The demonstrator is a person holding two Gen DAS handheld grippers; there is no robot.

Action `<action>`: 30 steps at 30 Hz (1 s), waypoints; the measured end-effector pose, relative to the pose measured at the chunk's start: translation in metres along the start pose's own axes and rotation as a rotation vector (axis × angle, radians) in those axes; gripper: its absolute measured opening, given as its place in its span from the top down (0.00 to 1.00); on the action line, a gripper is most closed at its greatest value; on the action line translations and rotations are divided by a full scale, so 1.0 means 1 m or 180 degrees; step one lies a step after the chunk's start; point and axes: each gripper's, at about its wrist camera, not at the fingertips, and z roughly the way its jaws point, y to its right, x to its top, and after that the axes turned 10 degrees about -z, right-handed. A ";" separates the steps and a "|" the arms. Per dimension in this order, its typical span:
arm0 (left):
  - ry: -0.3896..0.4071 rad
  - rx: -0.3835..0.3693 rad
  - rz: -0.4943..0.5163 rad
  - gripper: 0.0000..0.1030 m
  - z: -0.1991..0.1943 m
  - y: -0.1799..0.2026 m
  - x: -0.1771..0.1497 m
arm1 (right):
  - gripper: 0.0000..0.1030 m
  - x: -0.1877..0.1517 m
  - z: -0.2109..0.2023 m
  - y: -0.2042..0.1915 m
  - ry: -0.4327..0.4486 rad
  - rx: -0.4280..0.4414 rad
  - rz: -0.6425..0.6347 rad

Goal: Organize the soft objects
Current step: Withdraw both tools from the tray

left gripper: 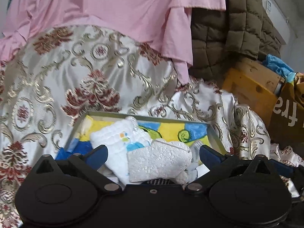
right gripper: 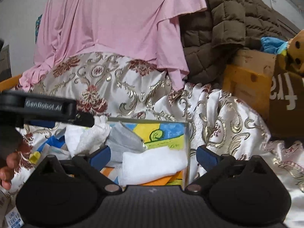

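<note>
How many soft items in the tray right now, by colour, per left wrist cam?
White, printed dots and blue patch: 1, the sock
White, bumpy texture: 1, the fuzzy sock
Grey-white: 1, partly hidden piece
Total: 3 showing in the tray; more may lie underneath.

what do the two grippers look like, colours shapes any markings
Both are matte black plastic with two round discs at the base and angular linkage arms with silver pivot pins, ending in blue fingers. The left gripper shows pale "GenRobot.AI" lettering on its side in the right wrist view. The right gripper has a ribbed grey centre panel.
</note>
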 end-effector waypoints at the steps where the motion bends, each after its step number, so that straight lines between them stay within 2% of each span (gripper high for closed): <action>1: 0.0030 0.0014 0.0011 0.01 -0.005 -0.001 0.000 | 0.03 0.002 -0.004 0.000 0.0026 -0.0010 0.0007; 6: 0.0192 0.0097 0.0088 0.01 -0.030 -0.006 -0.004 | 0.02 0.010 -0.023 0.002 0.0143 -0.0045 0.0049; 14: 0.0391 0.0208 0.0025 0.01 -0.069 -0.014 -0.016 | 0.00 0.014 -0.053 0.004 0.0284 -0.0057 0.0189; 22: 0.0603 0.0351 -0.0024 0.01 -0.119 -0.023 -0.045 | 0.00 0.015 -0.092 -0.001 0.0427 -0.0067 0.0245; 30: 0.0774 0.0374 0.0005 0.01 -0.171 -0.032 -0.079 | 0.00 0.005 -0.129 -0.014 0.0509 -0.0086 0.0326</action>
